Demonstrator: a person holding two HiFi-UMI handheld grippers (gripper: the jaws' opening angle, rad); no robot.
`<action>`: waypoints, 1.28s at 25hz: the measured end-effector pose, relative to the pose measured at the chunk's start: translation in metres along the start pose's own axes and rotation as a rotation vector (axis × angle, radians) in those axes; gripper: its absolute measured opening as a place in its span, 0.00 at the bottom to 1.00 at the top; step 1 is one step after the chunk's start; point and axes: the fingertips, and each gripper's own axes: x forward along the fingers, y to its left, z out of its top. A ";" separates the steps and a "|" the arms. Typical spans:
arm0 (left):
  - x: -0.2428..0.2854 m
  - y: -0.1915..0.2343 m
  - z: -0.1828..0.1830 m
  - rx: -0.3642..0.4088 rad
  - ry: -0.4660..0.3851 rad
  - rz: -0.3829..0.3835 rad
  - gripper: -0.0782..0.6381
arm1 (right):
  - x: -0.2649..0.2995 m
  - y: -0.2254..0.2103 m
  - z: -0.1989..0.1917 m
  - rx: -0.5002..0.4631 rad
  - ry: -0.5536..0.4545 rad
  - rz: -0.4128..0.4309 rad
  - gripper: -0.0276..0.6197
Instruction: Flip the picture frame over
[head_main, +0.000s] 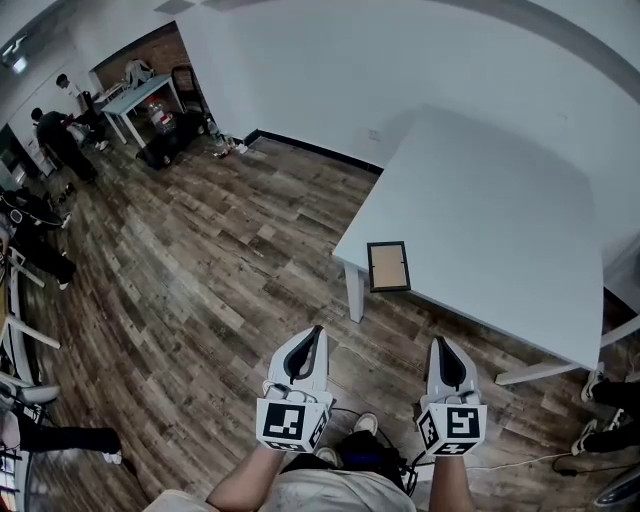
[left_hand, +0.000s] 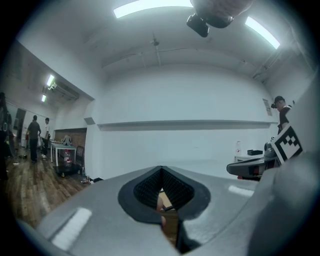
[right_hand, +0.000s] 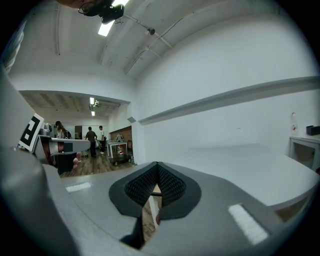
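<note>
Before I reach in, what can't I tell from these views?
- Picture frame: too small in head view to tell which face is up.
- Left gripper view: the gripper's own body hides nearly all the frame.
- Right gripper view: the same.
- Table: right end cut off by head view's edge.

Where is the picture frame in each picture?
Head view: the picture frame lies on the white table's near-left corner.
Left gripper view: only a tan sliver between the jaws, probably it.
Right gripper view: a similar sliver, low centre.
Shared landmark: the small far table.

Left gripper (head_main: 317, 333), right gripper (head_main: 440, 344), side by side, jaws together
</note>
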 end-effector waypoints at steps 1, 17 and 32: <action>0.005 -0.001 0.001 0.002 0.003 0.005 0.11 | 0.004 -0.004 -0.001 0.002 0.004 0.007 0.08; 0.065 -0.001 -0.023 -0.026 0.049 -0.023 0.11 | 0.052 -0.016 -0.020 -0.003 0.070 0.018 0.08; 0.104 0.013 -0.105 -0.325 0.205 -0.093 0.11 | 0.077 0.001 -0.059 -0.027 0.164 0.013 0.08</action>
